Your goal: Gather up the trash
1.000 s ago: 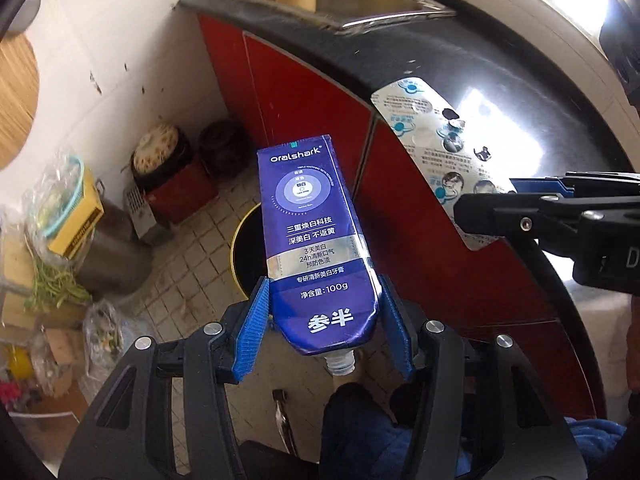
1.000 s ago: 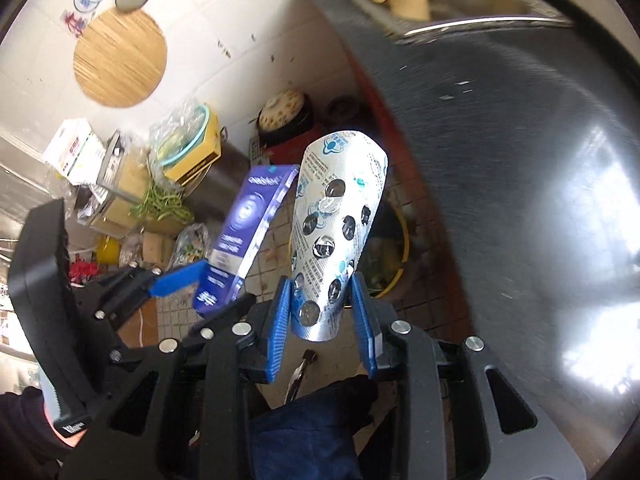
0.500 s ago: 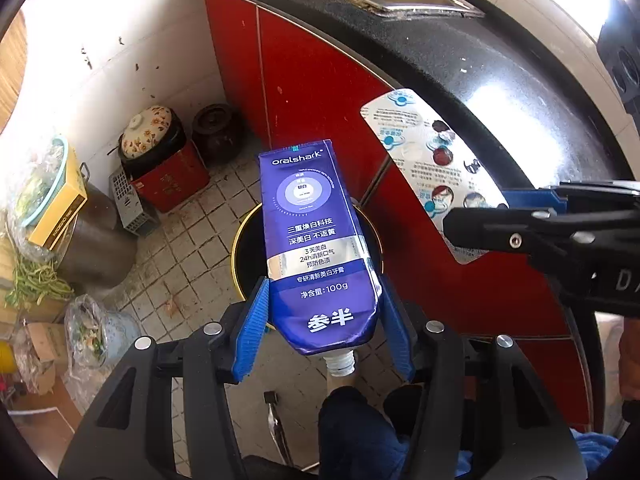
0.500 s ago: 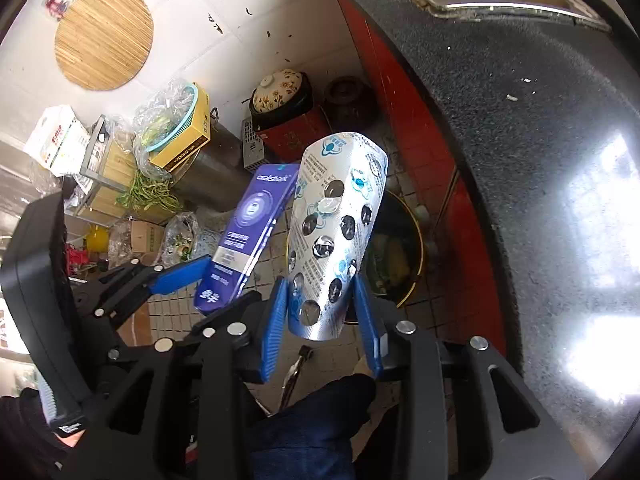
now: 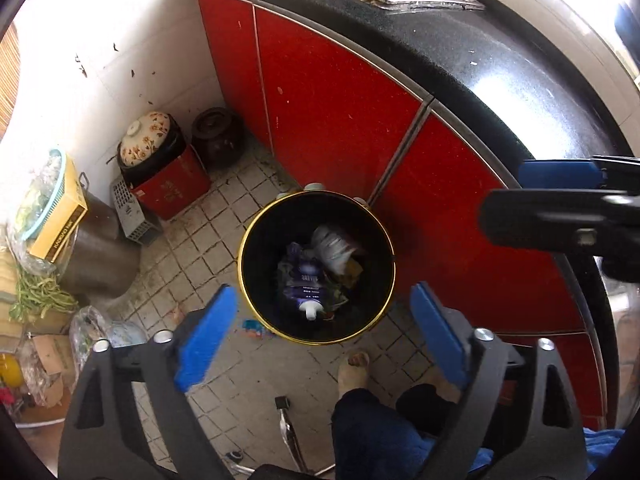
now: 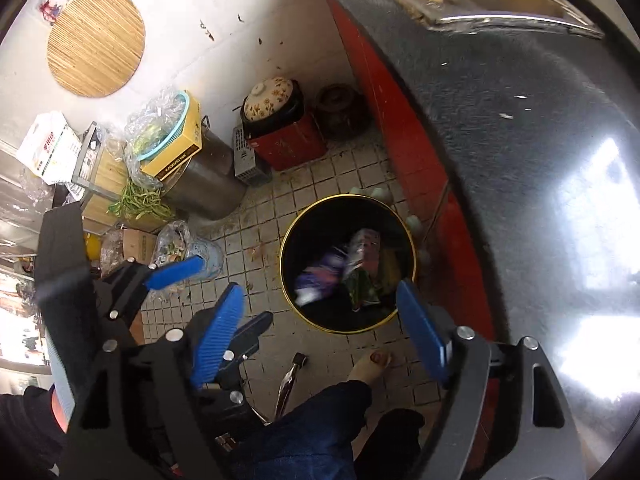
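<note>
Daylight glares off the black countertop [image 6: 560, 184] at right. Trash in the shadowed bin [image 5: 256, 236] blurs; fisheye edges bend.

The left gripper [image 5: 320, 332] and right gripper [image 6: 320, 328] are black frames with silver screws and blue ridged pads [image 6: 218, 334]. The person wears dark blue trousers [image 5: 372, 432] and has a bare foot [image 5: 352, 372].

Below me the tiled floor [image 5: 208, 236] carries the gold-rimmed black bin [image 5: 256, 236]. At ten o'clock from it sits a red box [image 5: 176, 188], a dark jar [image 5: 218, 138] beside that. My bare foot [image 5: 352, 372] stands at six o'clock.
</note>
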Demonstrator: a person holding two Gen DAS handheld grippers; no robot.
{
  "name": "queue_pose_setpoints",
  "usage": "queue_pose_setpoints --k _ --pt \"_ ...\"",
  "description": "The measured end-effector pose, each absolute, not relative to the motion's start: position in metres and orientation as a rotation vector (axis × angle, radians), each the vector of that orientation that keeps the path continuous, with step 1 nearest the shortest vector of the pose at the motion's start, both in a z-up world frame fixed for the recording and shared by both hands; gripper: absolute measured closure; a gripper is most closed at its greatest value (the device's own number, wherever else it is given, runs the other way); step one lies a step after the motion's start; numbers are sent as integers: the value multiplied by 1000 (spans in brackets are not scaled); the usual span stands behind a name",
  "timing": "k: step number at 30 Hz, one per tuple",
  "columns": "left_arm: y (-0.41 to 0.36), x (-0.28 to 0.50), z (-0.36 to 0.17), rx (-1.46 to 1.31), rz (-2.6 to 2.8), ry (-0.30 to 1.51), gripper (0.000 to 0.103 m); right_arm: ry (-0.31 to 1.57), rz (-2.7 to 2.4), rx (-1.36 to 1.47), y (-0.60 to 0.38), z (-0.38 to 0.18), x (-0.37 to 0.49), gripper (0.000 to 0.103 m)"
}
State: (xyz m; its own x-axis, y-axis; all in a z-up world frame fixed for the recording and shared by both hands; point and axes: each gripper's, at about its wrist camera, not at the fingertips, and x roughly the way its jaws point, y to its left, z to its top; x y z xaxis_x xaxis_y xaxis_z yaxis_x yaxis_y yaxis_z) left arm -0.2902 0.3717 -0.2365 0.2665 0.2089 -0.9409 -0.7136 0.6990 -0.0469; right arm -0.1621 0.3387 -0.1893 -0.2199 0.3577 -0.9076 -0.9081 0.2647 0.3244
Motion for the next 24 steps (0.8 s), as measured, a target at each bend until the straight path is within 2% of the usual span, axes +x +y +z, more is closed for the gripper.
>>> queue_pose_setpoints --k 1,8,18,24 --pt "370 -289 -232 -521 659 1135 12 1283 1288 -574 331 -183 -158 19" --pt "332 -245 -180 -396 576 1088 7 1108 1078 -438 211 -109 -91 9" --pt "206 -89 -92 -152 151 941 7 953 359 -169 -56 -37 -4 7" --pt "134 -19 -70 -112 -10 969 7 947 132 -55 -152 -16 2 7"
